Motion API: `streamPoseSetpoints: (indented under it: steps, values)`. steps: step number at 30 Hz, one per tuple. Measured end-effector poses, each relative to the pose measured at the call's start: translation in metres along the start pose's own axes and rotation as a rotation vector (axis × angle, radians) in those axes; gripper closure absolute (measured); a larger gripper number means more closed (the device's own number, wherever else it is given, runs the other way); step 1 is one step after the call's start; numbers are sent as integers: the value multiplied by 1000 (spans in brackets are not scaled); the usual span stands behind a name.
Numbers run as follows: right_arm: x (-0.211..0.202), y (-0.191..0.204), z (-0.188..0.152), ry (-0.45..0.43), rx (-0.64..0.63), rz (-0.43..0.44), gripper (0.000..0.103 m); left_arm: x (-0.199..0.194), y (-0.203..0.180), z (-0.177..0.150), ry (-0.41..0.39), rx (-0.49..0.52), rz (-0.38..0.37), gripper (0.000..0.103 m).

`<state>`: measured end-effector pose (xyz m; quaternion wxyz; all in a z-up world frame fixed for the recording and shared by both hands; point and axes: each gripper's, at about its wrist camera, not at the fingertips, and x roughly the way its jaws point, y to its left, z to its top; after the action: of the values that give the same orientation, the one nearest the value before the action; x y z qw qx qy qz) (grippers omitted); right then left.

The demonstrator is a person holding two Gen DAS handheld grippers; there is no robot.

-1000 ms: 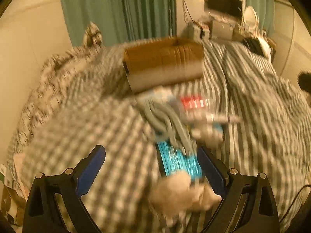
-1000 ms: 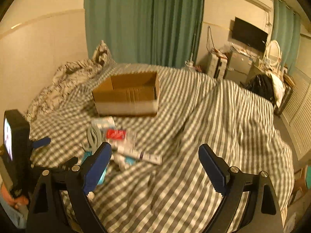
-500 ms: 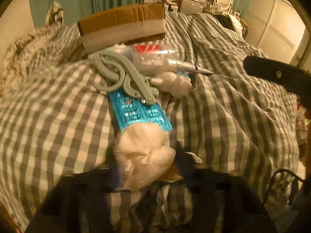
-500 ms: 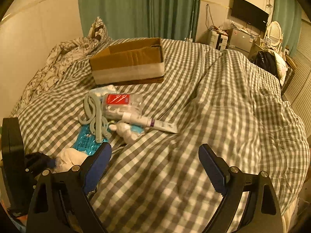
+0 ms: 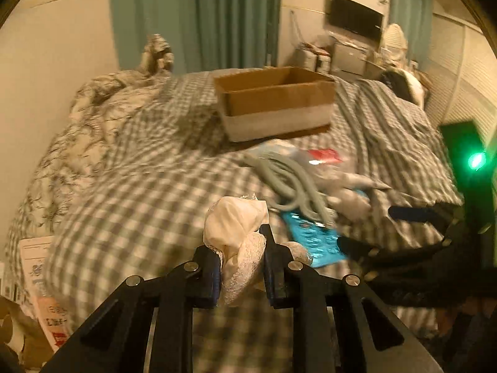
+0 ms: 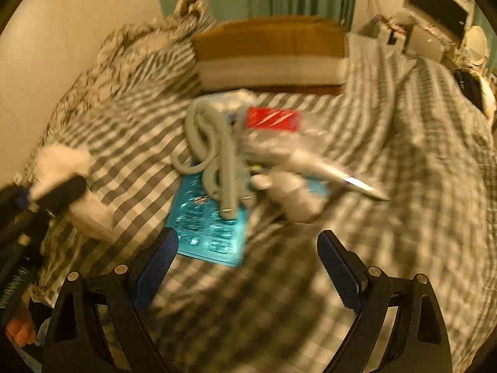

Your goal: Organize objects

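My left gripper point(image 5: 240, 255) is shut on a white cloth bundle point(image 5: 236, 220) and holds it above the checked bedspread; the bundle also shows in the right wrist view point(image 6: 62, 161). My right gripper point(image 6: 247, 258) is open and empty, low over a teal blister pack point(image 6: 208, 227). Grey scissors point(image 6: 217, 161), a red-labelled packet point(image 6: 273, 118), a tube point(image 6: 335, 174) and a small white bundle point(image 6: 295, 195) lie in a pile just beyond it. An open cardboard box point(image 5: 273, 102) stands on the bed behind the pile.
A rumpled patterned duvet point(image 5: 93, 118) lies at the left by the wall. Paper packages point(image 5: 46, 295) sit at the bed's left edge. A dresser with a TV point(image 5: 354, 18) stands at the back right. The bedspread point(image 5: 139, 202) has bare room on the left.
My left gripper has closed on the white cloth bundle and lifted it off the bed. My right gripper has dropped closer to the pile of objects.
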<state>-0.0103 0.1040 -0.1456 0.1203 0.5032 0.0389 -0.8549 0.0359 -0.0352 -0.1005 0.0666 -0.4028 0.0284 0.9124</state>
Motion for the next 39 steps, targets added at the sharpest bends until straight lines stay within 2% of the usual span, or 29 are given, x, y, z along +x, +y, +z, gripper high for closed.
streamPoseSetpoints:
  steps: [5, 14, 15, 16, 17, 18, 19, 20, 22, 26, 29, 30, 31, 32, 34, 36, 39]
  values:
    - [25, 9, 4, 42, 32, 32, 12, 5, 15, -3, 7, -21, 21, 81]
    - [53, 9, 7, 102, 70, 46, 13, 11, 23, -8, 20, -37, 4, 81]
    - [51, 10, 6, 98, 67, 51, 17, 11, 23, -8, 20, -38, 2, 81]
    - [48, 10, 6, 90, 61, 75, 33, 11, 24, -8, 21, -40, 1, 81]
    - [45, 12, 5, 90, 49, 106, 41, 10, 24, -8, 21, -40, 0, 81]
    - [41, 13, 4, 88, 32, 93, 47, 10, 23, -8, 20, -40, -2, 81]
    - [36, 14, 2, 76, 9, 66, 59, 9, 23, -8, 19, -39, -2, 81]
    - [29, 14, -1, 60, -11, 46, 65, 8, 23, -8, 17, -38, -4, 81]
    - [20, 10, -5, 68, -12, 73, 67, 9, 22, -9, 16, -34, -6, 81]
    - [21, 4, -6, 61, 23, 85, 67, 10, 18, -9, 22, -26, -11, 81]
    - [27, 3, -5, 79, 56, 153, 67, 9, 17, -9, 21, -22, -12, 81]
    - [28, 5, -5, 78, 53, 152, 67, 9, 17, -9, 21, -24, -12, 81]
    - [29, 6, -4, 75, 54, 147, 62, 9, 17, -9, 22, -27, -11, 81]
    - [30, 6, -2, 69, 65, 145, 47, 9, 17, -9, 24, -31, -12, 81]
    - [32, 2, -1, 54, 113, 180, 23, 10, 17, -10, 28, -38, -14, 81]
    - [35, 2, 0, 43, 148, 211, 20, 11, 19, -10, 30, -42, -15, 81]
    - [48, 11, 1, 75, 126, 177, 20, 13, 22, -9, 33, -45, -18, 81]
